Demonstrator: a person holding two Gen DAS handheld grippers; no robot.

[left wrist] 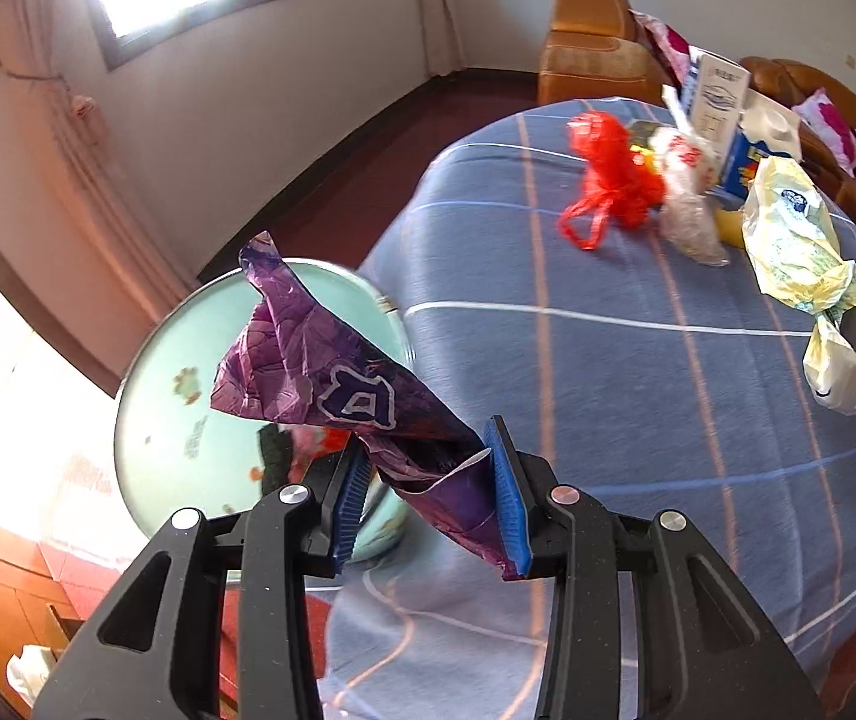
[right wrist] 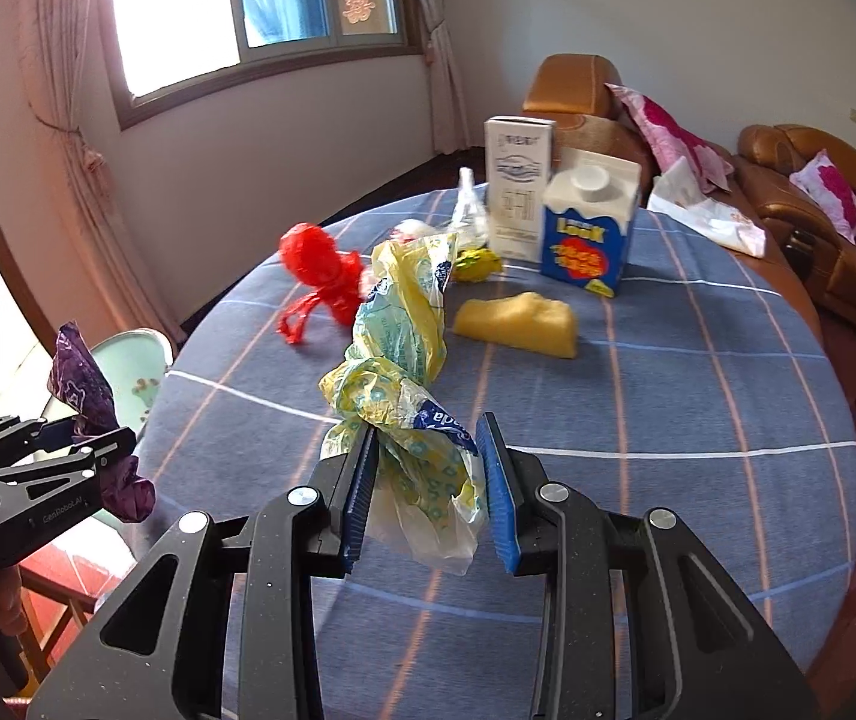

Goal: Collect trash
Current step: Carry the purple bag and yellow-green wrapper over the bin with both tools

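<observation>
A crumpled purple bag (left wrist: 332,384) is clamped in the left claw (left wrist: 433,498) past the worktop's (left wrist: 637,396) left edge, above a pale green bin (left wrist: 188,396). A yellow printed bag (right wrist: 404,372) is clamped in the right claw (right wrist: 428,495) over the near middle of the worktop. Toward the far edge are listed a red bag (right wrist: 323,276), a white carton (right wrist: 517,186), a blue carton (right wrist: 589,222) and a yellow sponge (right wrist: 517,324).

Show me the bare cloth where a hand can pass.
Free: the near tablecloth, from the sponge forward to the near edge. Crowded: the far side, with red bag, white carton and blue carton.
</observation>
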